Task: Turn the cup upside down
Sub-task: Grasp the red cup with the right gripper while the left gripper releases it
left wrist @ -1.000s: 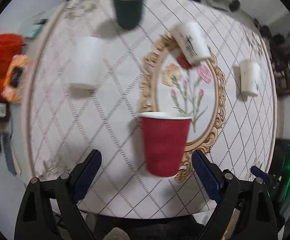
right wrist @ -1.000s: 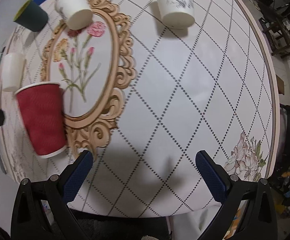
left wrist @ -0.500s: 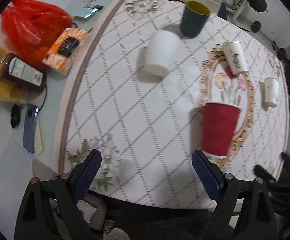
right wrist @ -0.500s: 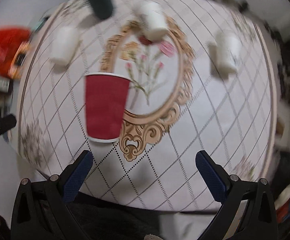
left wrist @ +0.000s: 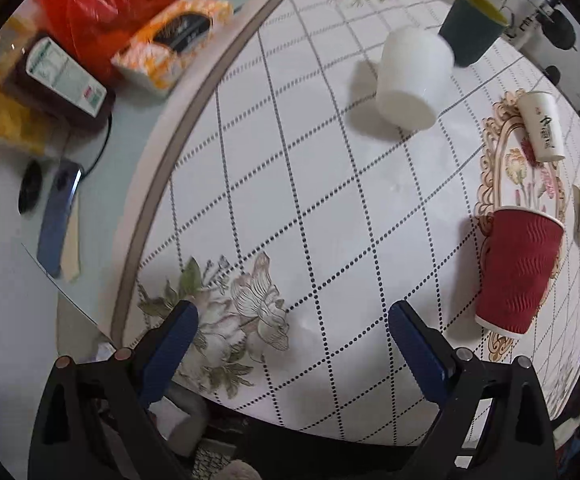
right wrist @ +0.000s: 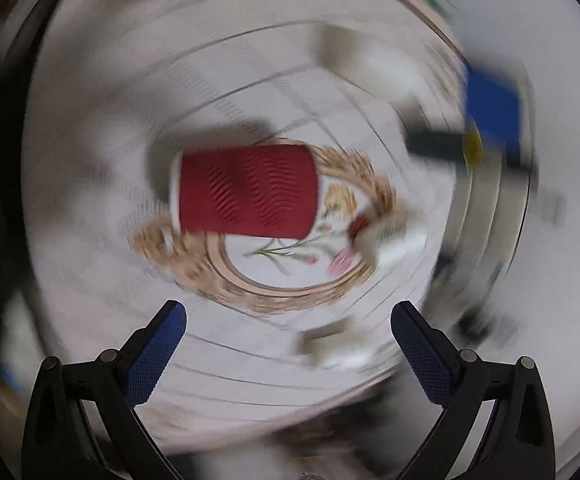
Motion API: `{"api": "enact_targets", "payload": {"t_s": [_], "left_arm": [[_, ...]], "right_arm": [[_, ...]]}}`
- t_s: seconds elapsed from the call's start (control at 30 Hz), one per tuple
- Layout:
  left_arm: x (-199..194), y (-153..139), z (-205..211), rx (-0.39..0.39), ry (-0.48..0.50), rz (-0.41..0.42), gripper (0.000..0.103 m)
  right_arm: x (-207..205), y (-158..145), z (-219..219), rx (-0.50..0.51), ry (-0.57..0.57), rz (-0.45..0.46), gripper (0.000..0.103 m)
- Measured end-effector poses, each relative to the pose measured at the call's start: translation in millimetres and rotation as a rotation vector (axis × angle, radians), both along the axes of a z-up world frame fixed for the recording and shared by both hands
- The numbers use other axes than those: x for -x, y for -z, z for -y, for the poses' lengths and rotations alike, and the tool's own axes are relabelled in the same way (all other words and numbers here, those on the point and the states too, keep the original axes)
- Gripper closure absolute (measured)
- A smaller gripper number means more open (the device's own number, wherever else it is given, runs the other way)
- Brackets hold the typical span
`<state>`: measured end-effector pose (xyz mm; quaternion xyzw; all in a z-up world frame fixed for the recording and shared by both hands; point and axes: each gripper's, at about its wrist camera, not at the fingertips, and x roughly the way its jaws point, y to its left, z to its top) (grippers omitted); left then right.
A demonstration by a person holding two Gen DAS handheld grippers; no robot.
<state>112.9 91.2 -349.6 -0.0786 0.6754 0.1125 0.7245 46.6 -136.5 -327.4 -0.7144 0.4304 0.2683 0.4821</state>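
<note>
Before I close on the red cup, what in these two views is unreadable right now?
- Right wrist view: spin blur smears everything but the red cup; its rim and which way it opens are unclear.
- Left wrist view: the red cup sits near the right edge; its inside is hidden.
- Left wrist view: print on the small white cup is too small to read.
- Left wrist view: the jar label is blurred.

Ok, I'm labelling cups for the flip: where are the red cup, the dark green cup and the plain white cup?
red cup (left wrist: 518, 272), left wrist view, middle of its ribbed side.
dark green cup (left wrist: 470, 36), left wrist view, its outer wall.
plain white cup (left wrist: 412, 76), left wrist view, middle of its side.
</note>
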Motion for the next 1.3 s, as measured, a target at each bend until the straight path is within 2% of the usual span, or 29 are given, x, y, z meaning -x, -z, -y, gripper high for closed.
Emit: {"api": "enact_targets", "payload": {"t_s": [0.07,0.17,0.2,0.27,0.3,0.4,0.63,0.7,0.97,1.3], "left_arm": [[-1.8,5.3,3.5,0.003,-0.021,-0.007,0.005],[-5.1,13.2,7.3,0.012,-0.054,-0.019,0.005],[-6.3,15.9,8.4,0.015,-0.063,-0.024,0.005],[-8.6,21.7,10.7,0.02,-0.079,-0.032,0.005],[-9.0,24.0,11.3,0.017,-0.083,-0.034,0.005],[-8.9,34.0,10.6,0.02,-0.102,-0.048,0.005],[-7.7,53.8,3.9,0.028,-0.134,-0.084,0.005],[-9.4,57.8,-0.3,0.029,-0.14,-0.09,0.005],[-15.7,64.1,-13.0,0.021,-0.131,-0.1,0.005],[-32.5,61.2,-3.7,0.008,-0.105,-0.1,0.005]], "right_arm": [[13.8,14.3,6.6,0.131,-0.28,-0.037,0.0],[25.6,29.6,25.5,0.278,-0.63,-0.094,0.0],[28.7,33.8,29.7,0.308,-0.701,-0.105,0.0],[28.9,43.5,46.1,0.396,-0.954,-0.122,0.0],[28.1,47.8,50.5,0.424,-1.044,-0.128,0.0],[17.5,59.1,54.4,0.474,-1.218,-0.147,0.001],[7.1,81.5,55.6,0.527,-1.394,-0.207,0.005],[5.8,87.7,54.3,0.538,-1.421,-0.224,0.01],[9.5,104.2,59.6,0.551,-1.448,-0.247,0.013],[12.3,120.6,58.3,0.525,-1.44,-0.247,0.021]]}}
